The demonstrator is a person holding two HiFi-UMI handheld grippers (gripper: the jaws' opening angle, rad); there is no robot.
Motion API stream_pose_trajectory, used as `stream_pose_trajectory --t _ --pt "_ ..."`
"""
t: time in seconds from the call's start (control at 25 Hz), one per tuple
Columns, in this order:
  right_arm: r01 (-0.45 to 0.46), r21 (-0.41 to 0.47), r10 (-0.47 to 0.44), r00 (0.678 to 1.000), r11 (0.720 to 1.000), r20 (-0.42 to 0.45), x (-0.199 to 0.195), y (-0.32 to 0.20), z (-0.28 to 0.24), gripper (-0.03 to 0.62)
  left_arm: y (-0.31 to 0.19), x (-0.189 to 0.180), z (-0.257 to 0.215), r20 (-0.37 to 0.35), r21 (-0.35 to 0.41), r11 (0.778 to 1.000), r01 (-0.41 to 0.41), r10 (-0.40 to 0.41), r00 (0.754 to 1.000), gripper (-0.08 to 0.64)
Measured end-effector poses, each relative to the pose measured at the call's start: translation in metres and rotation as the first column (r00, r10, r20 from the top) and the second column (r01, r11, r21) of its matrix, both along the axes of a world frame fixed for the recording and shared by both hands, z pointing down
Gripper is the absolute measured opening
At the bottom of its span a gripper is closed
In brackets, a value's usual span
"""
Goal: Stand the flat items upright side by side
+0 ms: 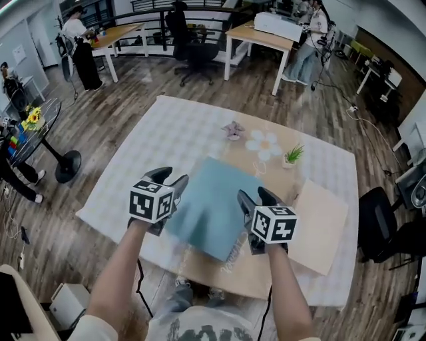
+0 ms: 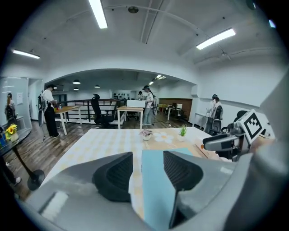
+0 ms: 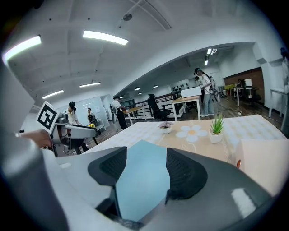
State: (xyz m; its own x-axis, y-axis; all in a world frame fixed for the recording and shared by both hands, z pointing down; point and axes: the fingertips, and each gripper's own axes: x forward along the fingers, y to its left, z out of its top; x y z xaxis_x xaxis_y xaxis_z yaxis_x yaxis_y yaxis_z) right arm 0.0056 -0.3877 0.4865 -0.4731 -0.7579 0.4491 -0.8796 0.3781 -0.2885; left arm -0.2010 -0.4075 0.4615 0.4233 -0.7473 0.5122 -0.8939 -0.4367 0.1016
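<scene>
Head view: left gripper and right gripper, jaws spread and clamping nothing, straddle the blue board near the table's front edge.

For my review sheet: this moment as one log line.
left gripper open; right gripper open; blue board inside both jaws; beige board flat

Bright ceiling strip lights, warped edges

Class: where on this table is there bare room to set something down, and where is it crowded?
Bare: the checked cloth left of the pink ornament, and the strip beyond the potted plant towards the far right corner. Crowded: the near middle, with the blue board, left gripper, right gripper and beige board.
</scene>
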Motion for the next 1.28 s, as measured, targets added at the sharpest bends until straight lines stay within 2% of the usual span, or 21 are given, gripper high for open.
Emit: stream_pose_trajectory --t 0.12,0.24,0.48,0.68,1.0,1.2,1.28 --pt "-0.066 -0.036 0.066 0.998 0.997 0.010 0.007 -0.002 0.017 0.268 -0.017 0.004 0.016 -0.007 -0.038 0.996 -0.078 0.078 0.997 0.225" --pt "-0.120 -0.076 0.122 0.992 0.990 0.019 0.014 -0.003 0.032 0.278 -0.029 0.011 0.035 -0.018 -0.088 0.983 -0.160 0.159 0.987 0.229" --pt "-0.209 -0.153 0.215 0.976 0.966 0.028 0.025 -0.007 0.067 0.299 -0.047 0.022 0.080 -0.070 -0.202 0.932 -0.302 0.294 0.953 0.250" --pt "-0.247 -0.225 0.261 0.965 0.943 0.034 0.034 -0.005 0.093 0.310 -0.060 0.034 0.101 -0.112 -0.254 0.882 -0.396 0.380 0.918 0.250" --pt "-0.237 -0.356 0.303 0.942 0.904 0.142 0.027 -0.012 0.117 0.347 -0.067 0.052 0.133 -0.254 -0.361 0.795 -0.487 0.418 0.872 0.250" --pt "-0.197 -0.433 0.313 0.925 0.880 0.215 0.025 -0.014 0.125 0.348 -0.068 0.056 0.142 -0.311 -0.427 0.757 -0.494 0.390 0.867 0.250" --pt "-0.191 -0.450 0.319 0.920 0.872 0.228 0.023 -0.016 0.127 0.334 -0.068 0.057 0.145 -0.322 -0.445 0.749 -0.492 0.379 0.868 0.250"
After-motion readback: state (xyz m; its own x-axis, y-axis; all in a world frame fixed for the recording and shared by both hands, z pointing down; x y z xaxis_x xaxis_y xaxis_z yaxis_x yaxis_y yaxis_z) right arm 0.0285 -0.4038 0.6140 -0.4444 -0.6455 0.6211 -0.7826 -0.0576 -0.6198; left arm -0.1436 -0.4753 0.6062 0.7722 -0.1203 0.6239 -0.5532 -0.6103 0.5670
